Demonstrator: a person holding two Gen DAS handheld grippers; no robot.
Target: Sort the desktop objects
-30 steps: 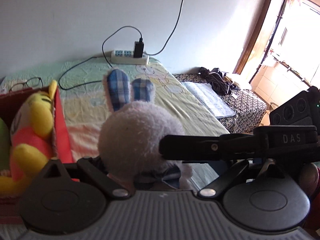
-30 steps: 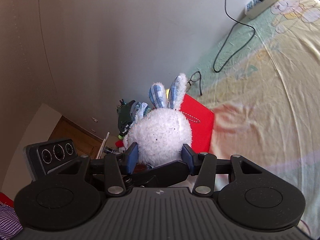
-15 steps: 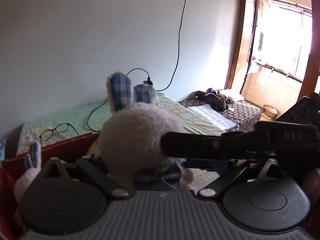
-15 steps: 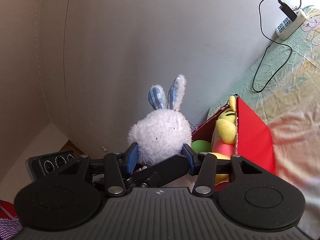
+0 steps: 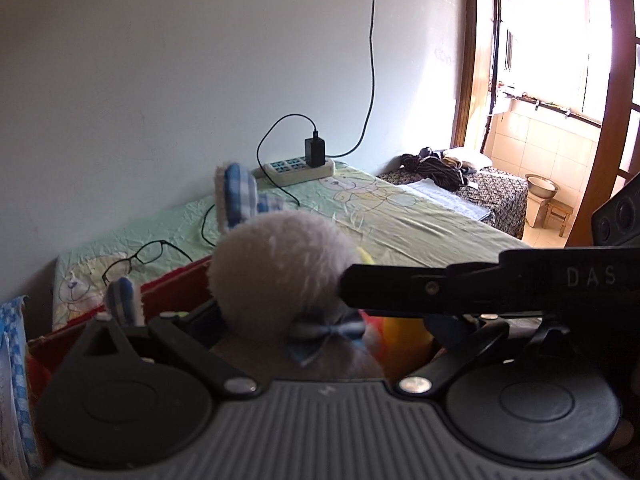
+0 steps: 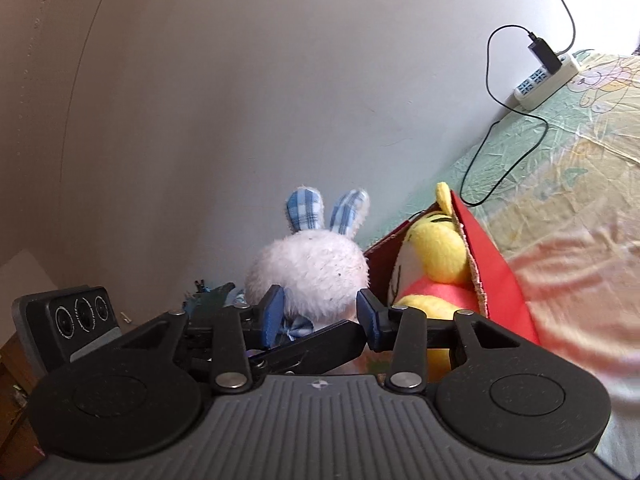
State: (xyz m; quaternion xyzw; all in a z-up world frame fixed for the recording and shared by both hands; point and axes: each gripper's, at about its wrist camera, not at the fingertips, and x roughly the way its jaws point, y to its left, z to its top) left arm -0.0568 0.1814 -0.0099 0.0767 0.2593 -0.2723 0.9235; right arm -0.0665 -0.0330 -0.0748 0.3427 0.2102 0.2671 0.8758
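A white plush bunny (image 5: 280, 264) with blue checked ears and a bow hangs just above the red box (image 5: 176, 292). My right gripper (image 6: 320, 316) is shut on the bunny (image 6: 308, 268), its blue pads pressed into both sides of the neck. My left gripper (image 5: 322, 324) stands open around the bunny's body, with a gap on its right side. One right-gripper finger (image 5: 460, 292) crosses the left wrist view. A yellow plush toy (image 6: 436, 240) lies in the red box (image 6: 492, 264), and a second bunny's ear (image 5: 120, 300) sticks up there.
The box sits on a bed with a green cartoon sheet (image 5: 380, 208) against a grey wall. Glasses (image 5: 136, 258) lie behind the box. A power strip (image 5: 300, 168) with a charger and black cable is further back. A doorway (image 5: 560, 100) is at the right.
Both grippers have carried the bunny from over the sheet to the red box. The yellow toy now shows directly behind and below the bunny. Neither grip has changed.
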